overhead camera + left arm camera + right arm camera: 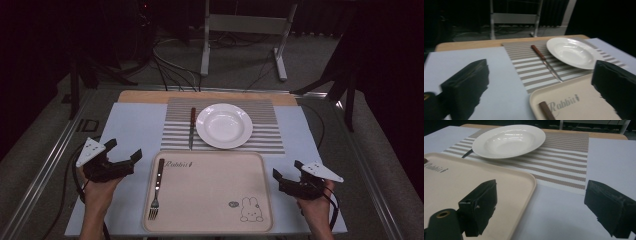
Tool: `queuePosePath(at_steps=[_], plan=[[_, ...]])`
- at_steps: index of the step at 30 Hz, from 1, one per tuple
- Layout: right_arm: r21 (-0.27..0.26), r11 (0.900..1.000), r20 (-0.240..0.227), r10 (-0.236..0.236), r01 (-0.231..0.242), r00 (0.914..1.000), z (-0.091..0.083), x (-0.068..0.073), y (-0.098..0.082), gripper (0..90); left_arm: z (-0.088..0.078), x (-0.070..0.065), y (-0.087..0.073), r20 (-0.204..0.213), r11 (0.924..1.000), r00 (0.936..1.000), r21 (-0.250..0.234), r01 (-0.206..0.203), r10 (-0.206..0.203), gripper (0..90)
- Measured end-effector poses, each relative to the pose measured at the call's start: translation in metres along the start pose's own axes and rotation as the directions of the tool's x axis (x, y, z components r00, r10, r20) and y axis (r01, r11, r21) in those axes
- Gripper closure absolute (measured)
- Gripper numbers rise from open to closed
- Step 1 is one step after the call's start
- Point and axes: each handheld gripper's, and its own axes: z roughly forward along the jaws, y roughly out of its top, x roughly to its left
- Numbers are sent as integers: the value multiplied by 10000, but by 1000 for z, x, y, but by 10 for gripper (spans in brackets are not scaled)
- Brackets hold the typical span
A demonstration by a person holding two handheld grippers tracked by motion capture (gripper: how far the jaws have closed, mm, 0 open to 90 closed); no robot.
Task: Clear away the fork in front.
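Observation:
A beige tray [207, 192] printed with a rabbit lies at the table's near middle, with a fork [157, 189] along its left side. Behind it, a white plate [224, 125] rests on a striped placemat [265, 125], and a brown-handled knife [192, 127] lies just left of the plate. My left gripper [125, 148] hovers left of the tray's far left corner, open with nothing between its jaws. In the left gripper view the fork's handle end [546, 111] sits low between the jaws. My right gripper [286, 169] stands open and empty right of the tray.
A pale blue sheet [135, 125] covers the table under the tray and placemat, with a wooden strip [145, 96] at the far edge. Cables and a metal stand [245, 30] occupy the floor beyond the table. Metal rails [55, 155] run along both sides.

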Motion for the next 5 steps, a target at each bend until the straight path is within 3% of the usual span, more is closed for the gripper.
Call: queuePosePath(at_steps=[5], plan=[[-83, 9998, 123, -184, 185, 9998, -4, 3, -3, 114, -4, 0, -2, -524, 10000, 9986, -9, -64, 64, 0]])
